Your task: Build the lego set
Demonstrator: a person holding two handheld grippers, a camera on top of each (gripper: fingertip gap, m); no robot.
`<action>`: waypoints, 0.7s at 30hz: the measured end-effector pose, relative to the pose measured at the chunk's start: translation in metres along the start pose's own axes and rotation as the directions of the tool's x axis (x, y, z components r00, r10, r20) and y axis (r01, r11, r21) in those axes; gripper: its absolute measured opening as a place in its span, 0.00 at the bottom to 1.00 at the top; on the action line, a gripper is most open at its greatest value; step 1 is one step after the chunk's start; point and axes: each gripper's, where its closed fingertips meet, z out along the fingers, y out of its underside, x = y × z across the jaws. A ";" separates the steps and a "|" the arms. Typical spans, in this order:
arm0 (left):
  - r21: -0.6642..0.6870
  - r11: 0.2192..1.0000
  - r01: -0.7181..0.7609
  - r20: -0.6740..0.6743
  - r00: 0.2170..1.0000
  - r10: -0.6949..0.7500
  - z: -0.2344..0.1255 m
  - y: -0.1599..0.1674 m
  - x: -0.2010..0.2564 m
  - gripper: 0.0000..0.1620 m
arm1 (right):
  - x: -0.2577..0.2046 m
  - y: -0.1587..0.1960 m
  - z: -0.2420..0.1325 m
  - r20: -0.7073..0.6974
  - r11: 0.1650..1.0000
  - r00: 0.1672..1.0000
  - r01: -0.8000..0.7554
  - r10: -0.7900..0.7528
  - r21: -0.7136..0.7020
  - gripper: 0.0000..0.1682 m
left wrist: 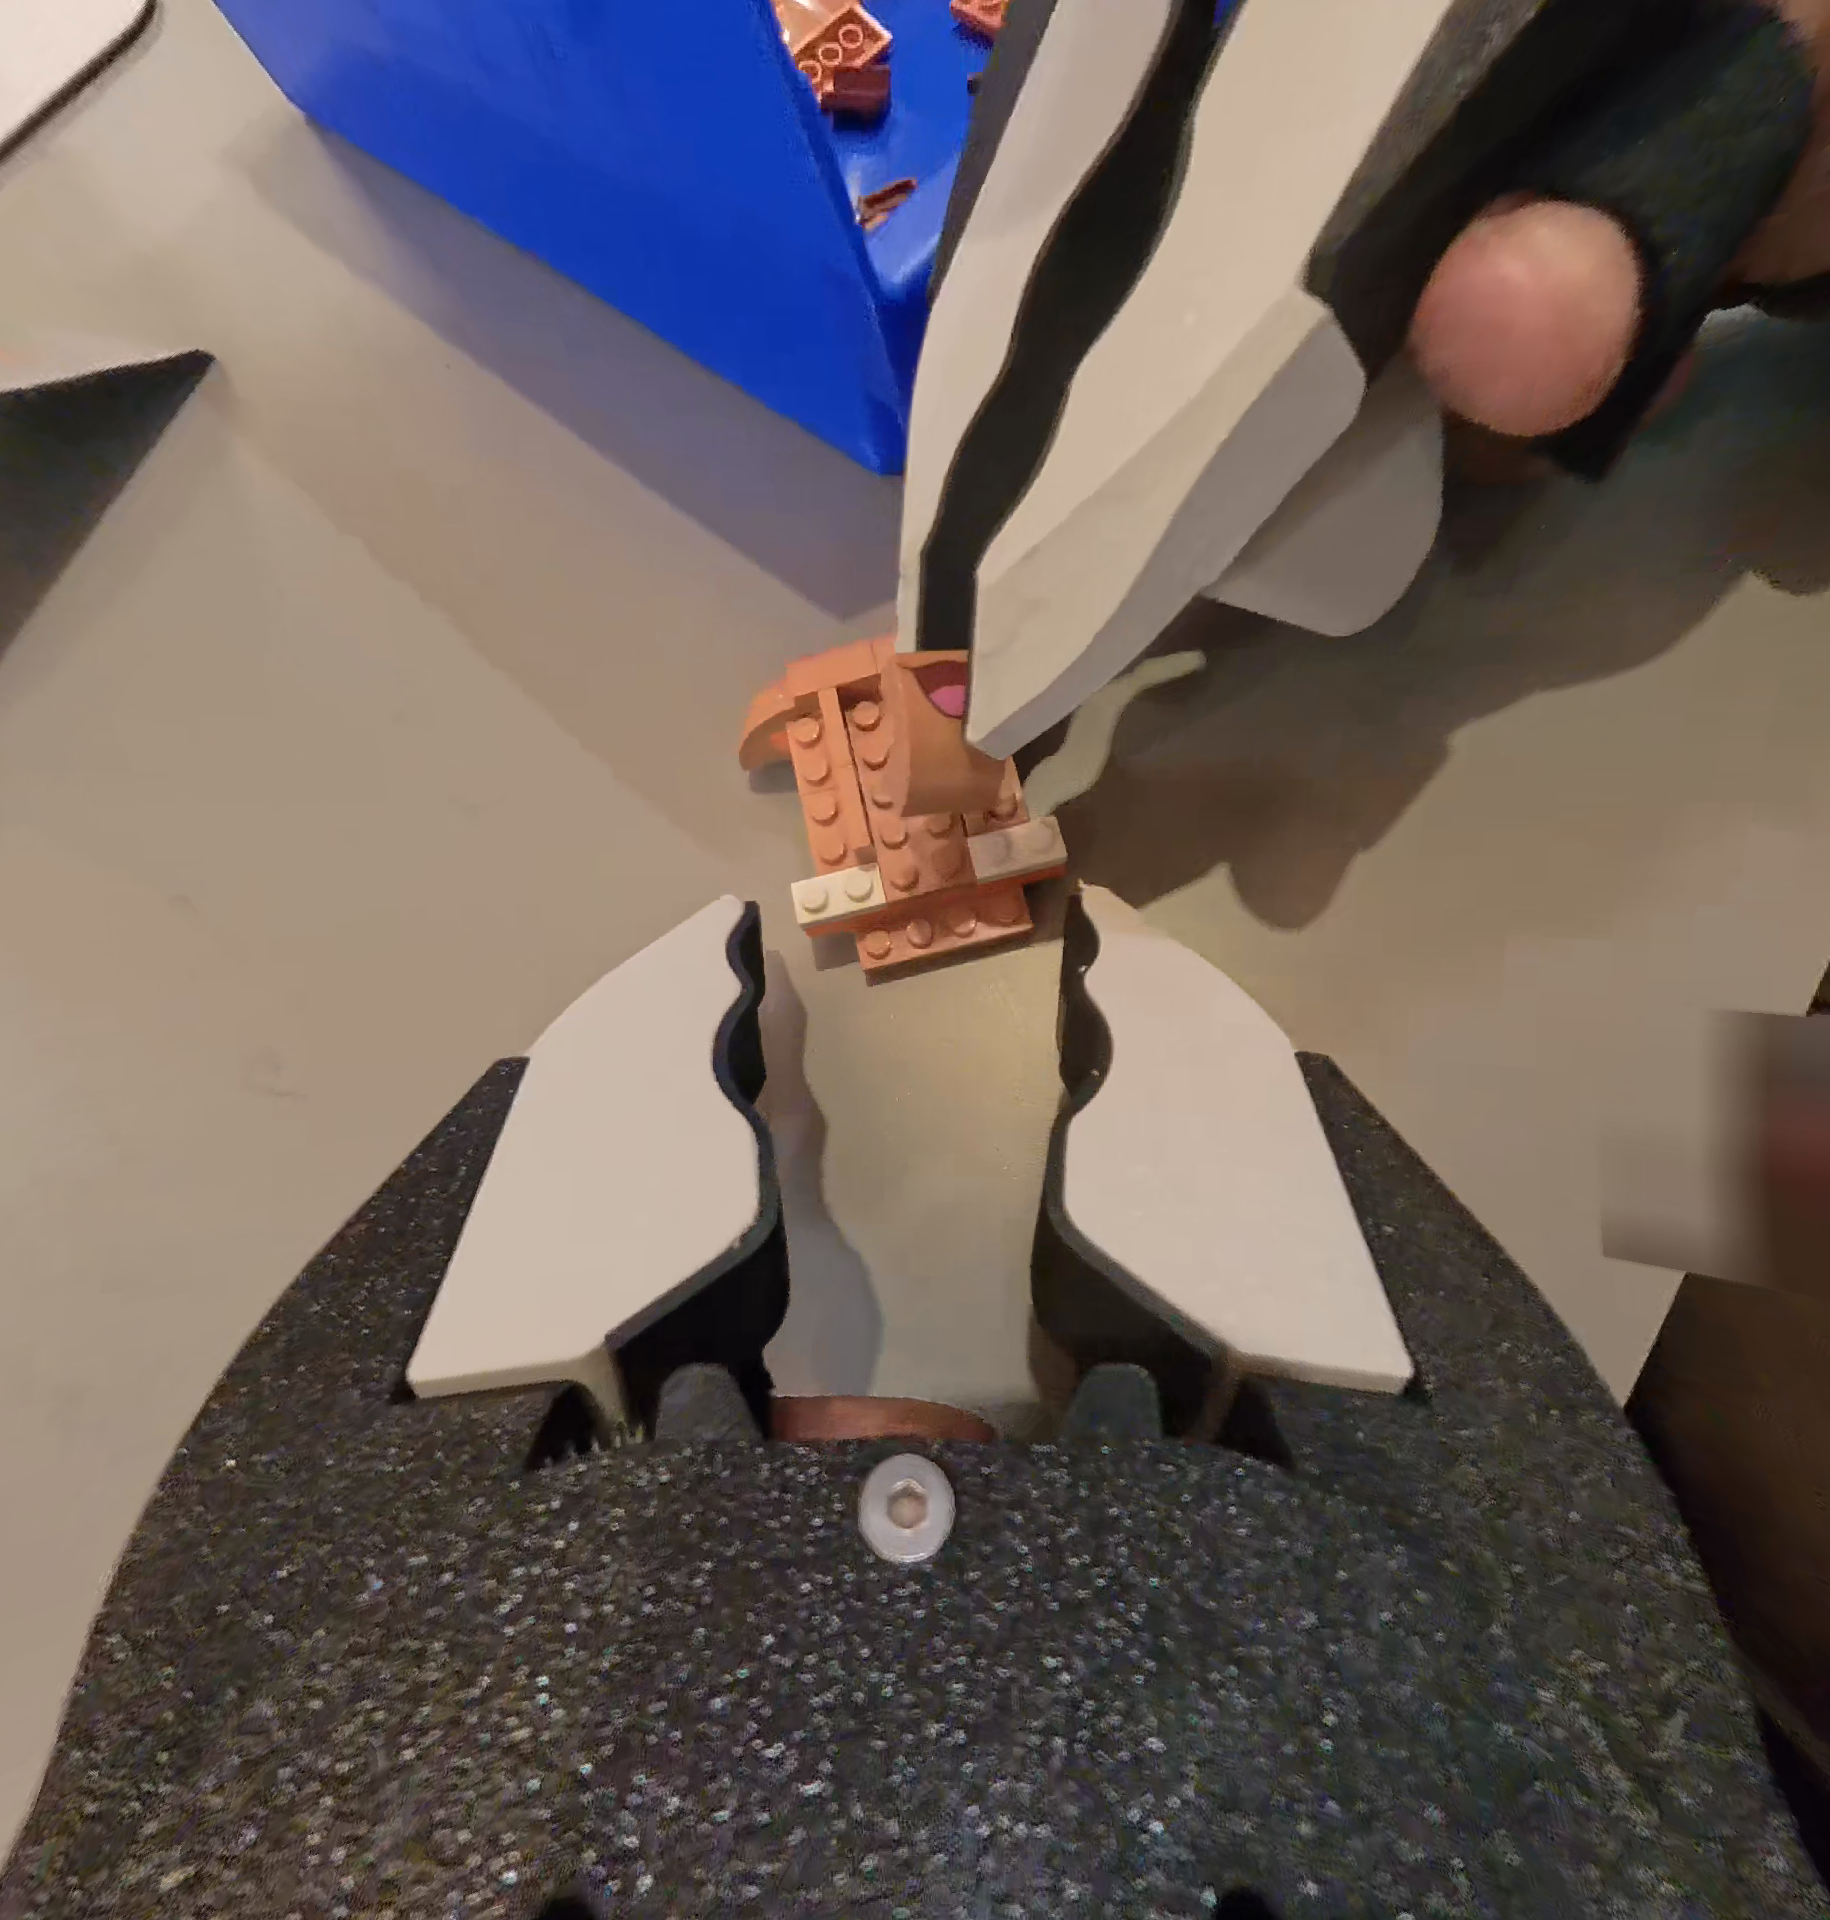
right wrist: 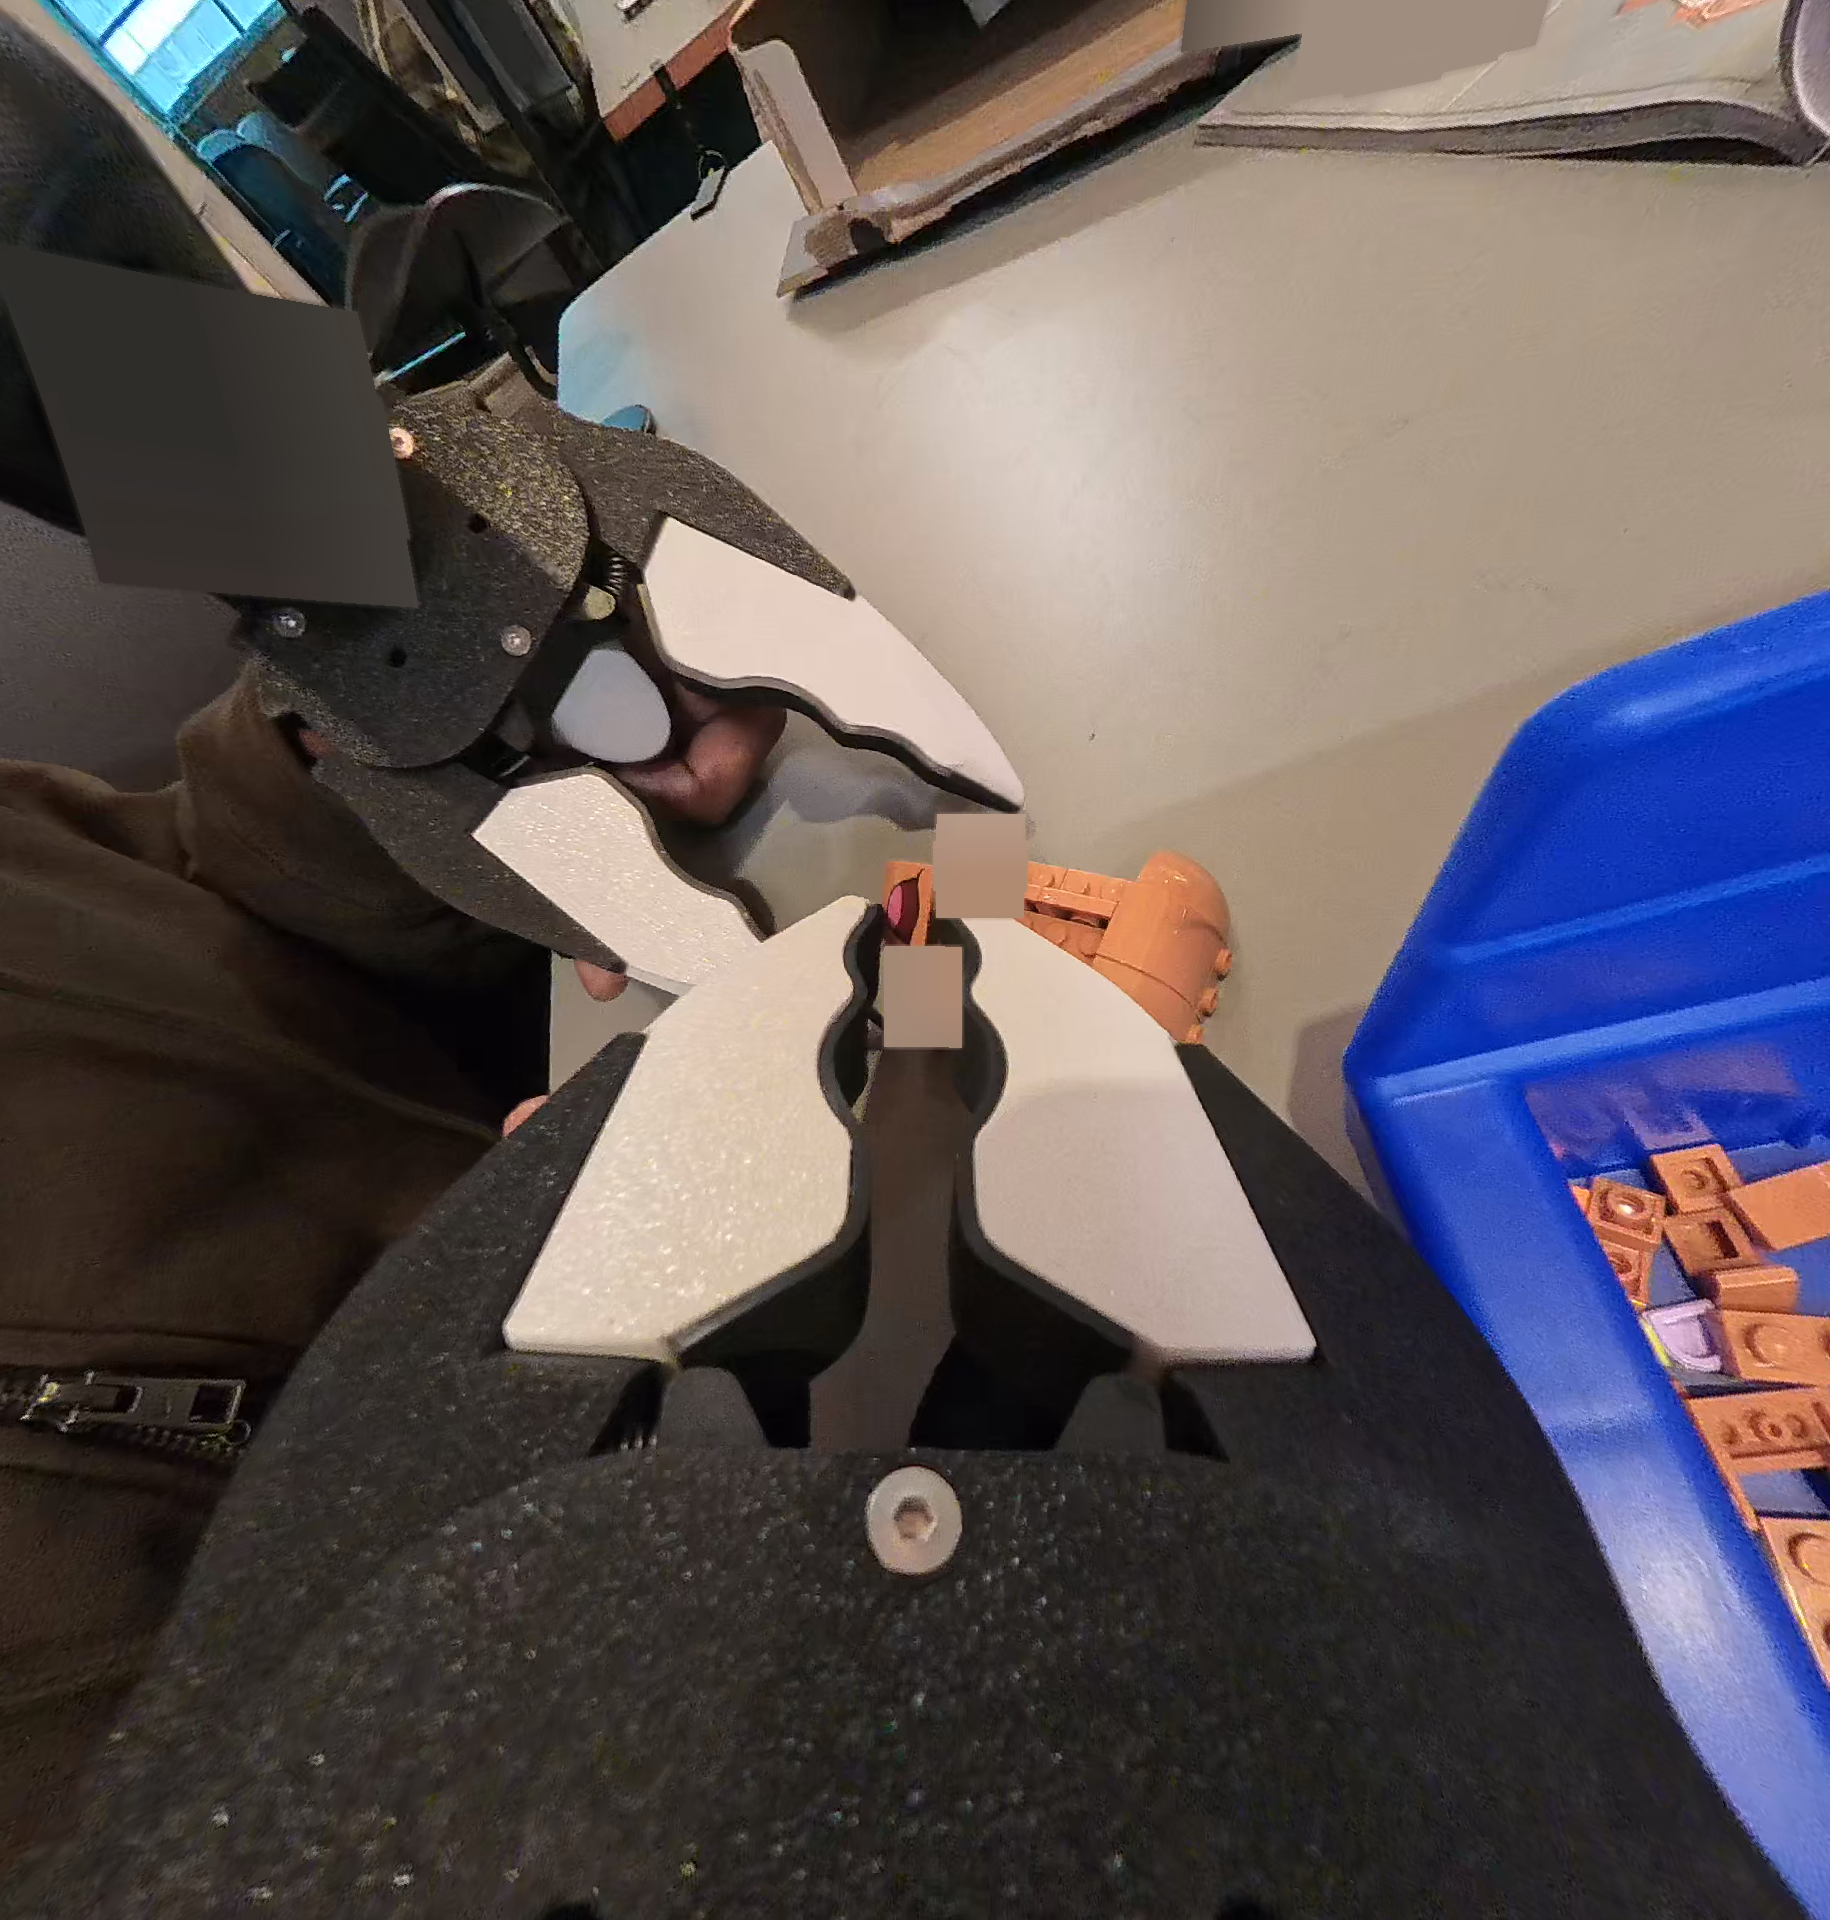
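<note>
A brown lego assembly [left wrist: 890,831] with two pale grey plates lies on the grey table [left wrist: 371,831]. My right gripper [left wrist: 942,675] comes down from the upper right and is shut on a curved brown brick with a pink print [left wrist: 937,717], held against the assembly's far end. My left gripper [left wrist: 911,920] is open and empty, its fingertips on either side of the assembly's near end without touching it. In the right wrist view my right gripper [right wrist: 926,920] holds the printed brick [right wrist: 903,896], with the assembly [right wrist: 1150,935] just behind it and the open left gripper [right wrist: 885,868] at the left.
A blue bin [right wrist: 1617,883] with several loose brown bricks [right wrist: 1773,1351] stands right of the assembly; it also shows in the left wrist view [left wrist: 630,208]. A pale thin part [left wrist: 1087,727] lies beside the assembly. An open booklet [right wrist: 1513,114] and a cardboard stand [right wrist: 942,156] lie at the far edge. The grippers are tip to tip, or close to it.
</note>
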 end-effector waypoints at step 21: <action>0.223 0.956 -0.189 0.199 0.969 0.145 -0.018 -0.030 0.008 0.23 | -0.008 0.004 0.003 -0.042 0.998 0.999 -0.014 0.012 -0.061 0.06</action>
